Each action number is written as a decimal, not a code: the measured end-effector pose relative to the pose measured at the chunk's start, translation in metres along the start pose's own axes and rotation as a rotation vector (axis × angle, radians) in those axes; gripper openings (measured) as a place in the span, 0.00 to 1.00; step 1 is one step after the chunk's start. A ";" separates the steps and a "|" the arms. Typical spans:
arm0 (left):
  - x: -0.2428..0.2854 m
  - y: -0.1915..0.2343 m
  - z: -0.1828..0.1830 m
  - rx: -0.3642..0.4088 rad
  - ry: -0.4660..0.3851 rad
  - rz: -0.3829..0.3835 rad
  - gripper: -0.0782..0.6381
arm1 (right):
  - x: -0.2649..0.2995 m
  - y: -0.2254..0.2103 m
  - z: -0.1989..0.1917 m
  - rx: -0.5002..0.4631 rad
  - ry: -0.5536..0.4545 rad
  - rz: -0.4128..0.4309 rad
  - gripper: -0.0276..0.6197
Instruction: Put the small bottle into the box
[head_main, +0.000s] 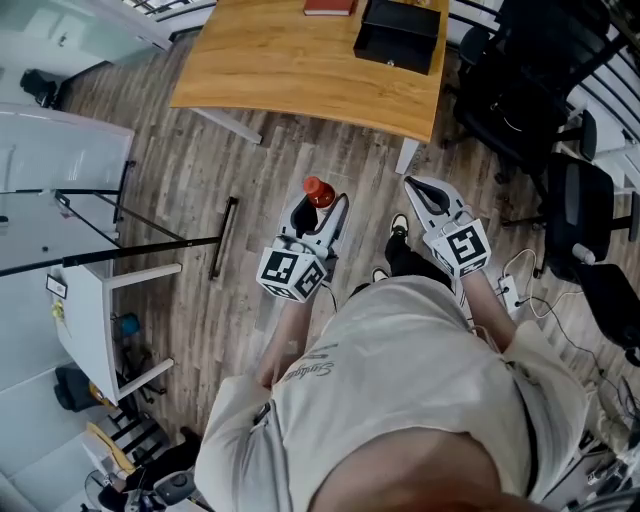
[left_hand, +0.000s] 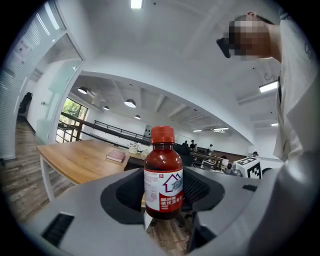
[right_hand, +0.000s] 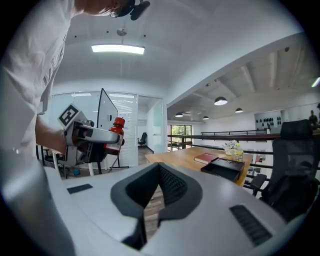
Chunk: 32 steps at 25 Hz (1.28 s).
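Your left gripper (head_main: 320, 210) grips the small bottle (left_hand: 163, 172) upright, probably for a clean drop into the box (head_main: 398, 35); right gripper (head_main: 420, 186) pinched closed, empty.

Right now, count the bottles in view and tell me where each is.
1. The bottle stands upright, clamped in the left gripper, short of the desk. Clutter behind the box is too small to tell.

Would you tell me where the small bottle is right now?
In the head view, the small bottle stands upright in the left gripper, above the wood floor, short of the table bearing the black box.
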<state>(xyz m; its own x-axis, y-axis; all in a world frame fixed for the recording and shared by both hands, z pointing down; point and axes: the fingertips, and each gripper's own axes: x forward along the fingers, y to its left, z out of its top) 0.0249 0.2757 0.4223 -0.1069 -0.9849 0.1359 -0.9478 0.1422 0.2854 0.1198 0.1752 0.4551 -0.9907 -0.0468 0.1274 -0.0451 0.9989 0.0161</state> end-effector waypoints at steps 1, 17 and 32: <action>0.010 0.005 0.006 0.006 0.000 -0.003 0.43 | 0.007 -0.010 0.001 0.000 -0.002 -0.003 0.03; 0.104 0.045 0.057 0.018 -0.041 0.065 0.43 | 0.085 -0.109 0.020 -0.027 -0.025 0.097 0.03; 0.128 0.101 0.054 -0.032 -0.034 0.094 0.43 | 0.114 -0.124 0.002 0.018 0.045 0.091 0.03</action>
<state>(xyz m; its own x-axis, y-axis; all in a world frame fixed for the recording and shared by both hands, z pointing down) -0.1004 0.1582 0.4170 -0.2052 -0.9698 0.1316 -0.9231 0.2365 0.3034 0.0126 0.0460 0.4657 -0.9842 0.0438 0.1716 0.0418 0.9990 -0.0153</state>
